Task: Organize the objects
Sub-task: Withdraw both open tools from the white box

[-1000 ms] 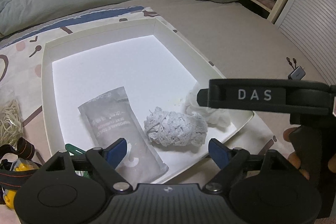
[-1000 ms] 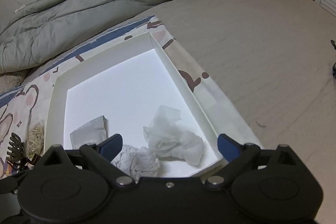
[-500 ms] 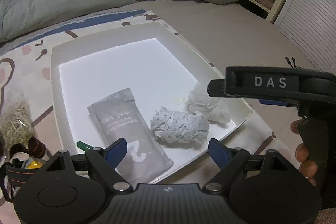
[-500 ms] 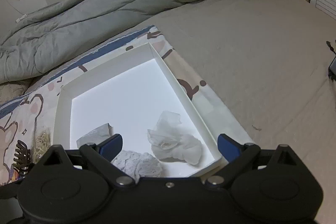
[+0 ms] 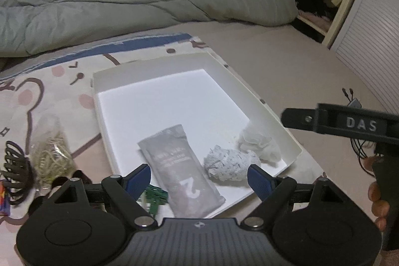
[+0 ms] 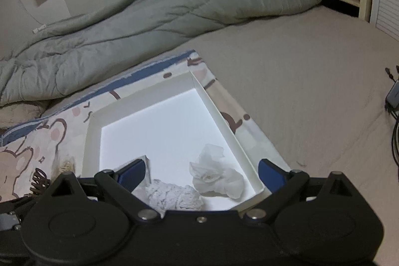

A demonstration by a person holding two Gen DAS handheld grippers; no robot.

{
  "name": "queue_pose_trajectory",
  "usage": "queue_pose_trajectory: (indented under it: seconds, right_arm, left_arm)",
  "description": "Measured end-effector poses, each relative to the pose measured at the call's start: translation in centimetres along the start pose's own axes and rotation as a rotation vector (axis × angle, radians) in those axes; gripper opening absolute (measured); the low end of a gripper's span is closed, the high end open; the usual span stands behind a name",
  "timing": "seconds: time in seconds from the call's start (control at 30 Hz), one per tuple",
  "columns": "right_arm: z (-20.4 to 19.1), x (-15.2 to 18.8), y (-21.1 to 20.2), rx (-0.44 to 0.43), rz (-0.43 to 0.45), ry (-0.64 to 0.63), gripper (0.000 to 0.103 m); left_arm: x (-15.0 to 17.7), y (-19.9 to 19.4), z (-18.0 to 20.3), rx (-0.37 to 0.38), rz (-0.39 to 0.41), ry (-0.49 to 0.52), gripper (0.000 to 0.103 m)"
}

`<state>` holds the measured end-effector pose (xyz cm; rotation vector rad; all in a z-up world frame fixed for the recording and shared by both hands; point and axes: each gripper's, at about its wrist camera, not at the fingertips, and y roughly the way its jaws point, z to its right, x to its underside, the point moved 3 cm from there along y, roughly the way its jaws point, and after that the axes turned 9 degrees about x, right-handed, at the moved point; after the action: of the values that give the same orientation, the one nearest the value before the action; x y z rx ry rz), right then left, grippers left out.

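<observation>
A white shallow box (image 5: 289, 138) (image 6: 219, 116) lies on a patterned cloth on the bed. In it lie a grey sachet marked "2" (image 5: 182, 166), a grey lace bundle (image 5: 229, 163) (image 6: 172, 196) and a crumpled white tissue (image 5: 259, 143) (image 6: 214, 176). My left gripper (image 5: 199, 177) is open and empty, held above the box's near edge. My right gripper (image 6: 202, 173) is open and empty above the box's near right corner. The right gripper's body shows at the right of the left wrist view (image 5: 354, 124).
Left of the box lie a bag of rubber bands (image 5: 52, 156), a black hair claw (image 5: 15, 166) and a green clip (image 5: 154, 198). A grey-green duvet (image 5: 124, 4) fills the back. A cable and adapter (image 6: 392, 96) lie at the right. Shelves stand at the far right.
Both grippers have pulled back and risen from the box, so it looks smaller and farther. The objects in the box have not moved.
</observation>
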<state>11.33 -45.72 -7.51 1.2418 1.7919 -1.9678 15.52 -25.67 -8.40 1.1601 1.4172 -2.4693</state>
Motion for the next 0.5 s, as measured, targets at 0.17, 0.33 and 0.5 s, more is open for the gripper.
queue_pose_trajectory:
  seconds: [0.17,0.33,0.5]
  right_arm:
    - [-0.3,-0.2,-1.6,-0.003,0.03,0.005,0.098]
    - [-0.6,-0.1,-2.8,0.01,0.052,-0.012,0.098]
    - [-0.7,0.3,-3.5,0.02,0.054,-0.014,0.098]
  left_arm:
    - [-0.2,-1.7,-0.9,-0.01,0.026,-0.014,0.085]
    - [-0.2,-3.4,-1.8,-0.024,0.046,-0.021,0.086]
    - [0.1,-4.6,-2.9,-0.042,0.06,-0.026,0.086]
